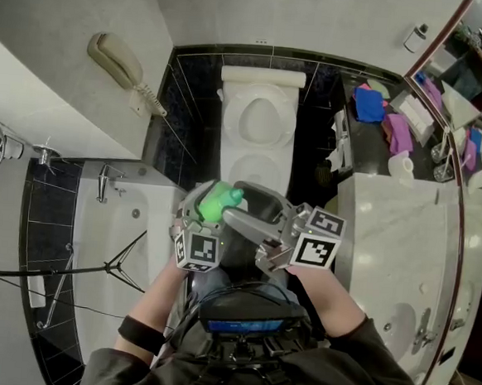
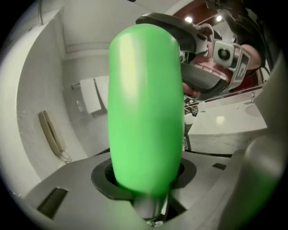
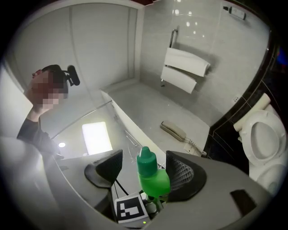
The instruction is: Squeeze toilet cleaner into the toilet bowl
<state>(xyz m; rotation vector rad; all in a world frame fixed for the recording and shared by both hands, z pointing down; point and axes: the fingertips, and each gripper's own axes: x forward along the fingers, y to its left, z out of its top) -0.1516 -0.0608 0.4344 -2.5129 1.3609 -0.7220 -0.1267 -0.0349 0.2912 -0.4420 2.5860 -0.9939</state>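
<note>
A green toilet cleaner bottle (image 1: 217, 201) is held in front of me with my left gripper (image 1: 208, 214) shut on its body. In the left gripper view the bottle (image 2: 144, 112) fills the middle and hides most of the room. My right gripper (image 1: 246, 209) reaches in from the right with its jaws open around the bottle's capped top. In the right gripper view the cap (image 3: 146, 159) stands between the two dark pads (image 3: 182, 175) and neither pad presses on it. The white toilet (image 1: 259, 118) lies ahead with its lid up and its bowl showing.
A wall phone (image 1: 118, 66) hangs at the left above a bathtub (image 1: 125, 245). The marble counter (image 1: 387, 232) with a sink stands at the right. It carries a paper roll (image 1: 401, 165) and coloured cloths (image 1: 372, 106). Folded towels (image 3: 184, 67) sit on a wall rack.
</note>
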